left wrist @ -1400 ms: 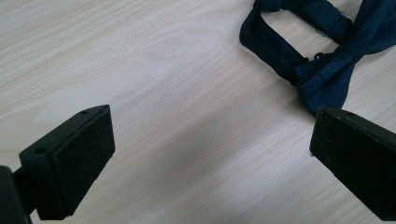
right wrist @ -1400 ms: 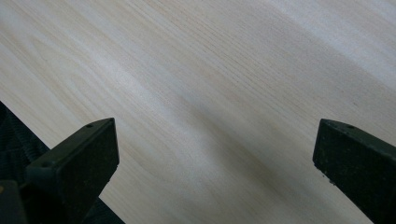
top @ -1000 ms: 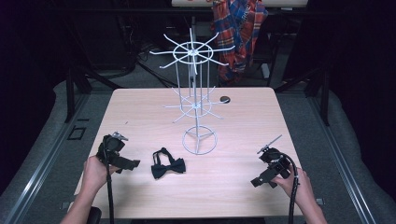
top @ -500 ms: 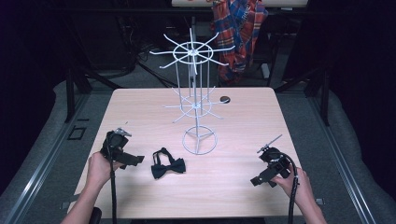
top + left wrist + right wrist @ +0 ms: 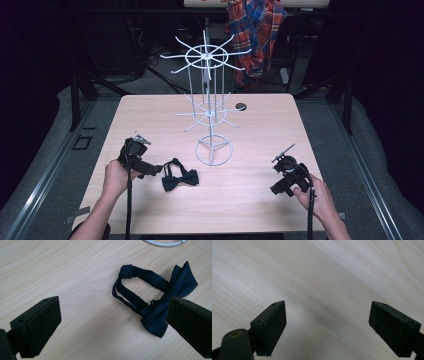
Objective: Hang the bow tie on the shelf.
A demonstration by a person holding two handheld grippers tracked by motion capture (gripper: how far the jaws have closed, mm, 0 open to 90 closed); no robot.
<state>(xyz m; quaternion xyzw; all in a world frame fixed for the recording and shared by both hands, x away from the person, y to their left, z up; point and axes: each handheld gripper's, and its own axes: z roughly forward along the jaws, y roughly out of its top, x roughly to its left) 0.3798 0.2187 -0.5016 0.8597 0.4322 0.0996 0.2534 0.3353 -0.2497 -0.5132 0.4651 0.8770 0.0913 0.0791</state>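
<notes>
Bow tie (image 5: pixel 180 179): dark, flat on the table (image 5: pixel 260 135), near the front edge on the person's left, just in front of the stand's base ring.
Bow tie up close: the left gripper view (image 5: pixel 155 295) shows the strap looped open beside the bow, which the high view is too small to tell.
Left gripper (image 5: pixel 150 169): low over the table, just left of the tie. In its own view (image 5: pixel 112 317) the jaws stand wide. One wing of the bow lies at the right-hand jaw, and the pads press on nothing.
Right gripper (image 5: pixel 281 184): well apart from the tie, near the front right corner. Its jaws have just been closing. In its own view (image 5: pixel 327 325) they stand apart with bare wood between them.
Stand (image 5: pixel 209 100): white wire, upright mid-table, with two tiers of spokes. The left gripper view catches a bit of its base ring (image 5: pixel 165 242).
Farther off: a small dark disc (image 5: pixel 241 106) beside the stand, and plaid cloth (image 5: pixel 255 30) behind the table.
</notes>
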